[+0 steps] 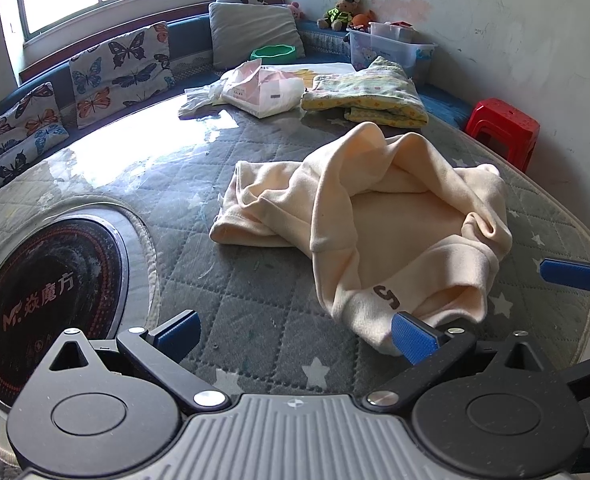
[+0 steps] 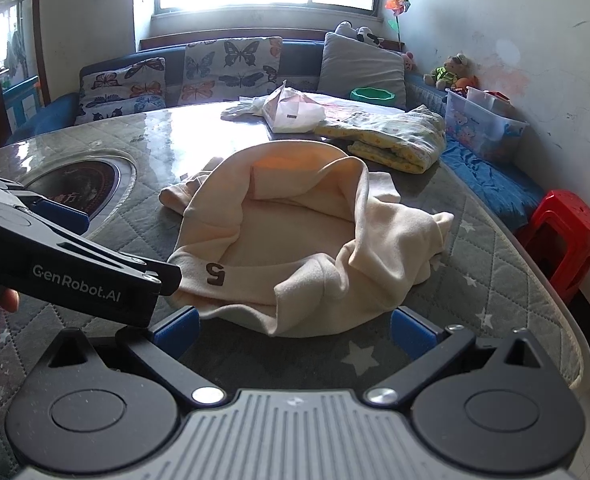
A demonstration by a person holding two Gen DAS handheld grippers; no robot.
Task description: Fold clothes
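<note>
The crumpled cream fleece garment with a dark "5" printed on its hem [image 1: 379,216] [image 2: 295,240] lies bunched on the round table covered by a grey quilted star-pattern cloth under clear plastic [image 1: 215,280] [image 2: 475,248]. All positions below are given relative to this garment.

Left gripper [image 1: 295,334]: jaws spread wide. The right-hand blue-padded finger [image 1: 413,338] lies against the near hem of the garment, just beside the "5"; whether it presses the fabric cannot be told. The other finger sits well apart over bare cloth. Nothing is clamped between them.

Right gripper [image 2: 293,326]: jaws spread wide, one finger at each side of the near hem edge. The fabric lies between and just ahead of the pads and is not pinched.

The black round induction hob set into the table [image 1: 51,292] [image 2: 83,188] lies to the left of the garment. Beyond it lie a folded yellow-and-green patterned blanket [image 1: 367,94] [image 2: 399,136] and a white plastic packet [image 1: 267,90] [image 2: 295,114]. A red plastic stool [image 1: 503,128] [image 2: 567,232] stands off the table to the right.
</note>
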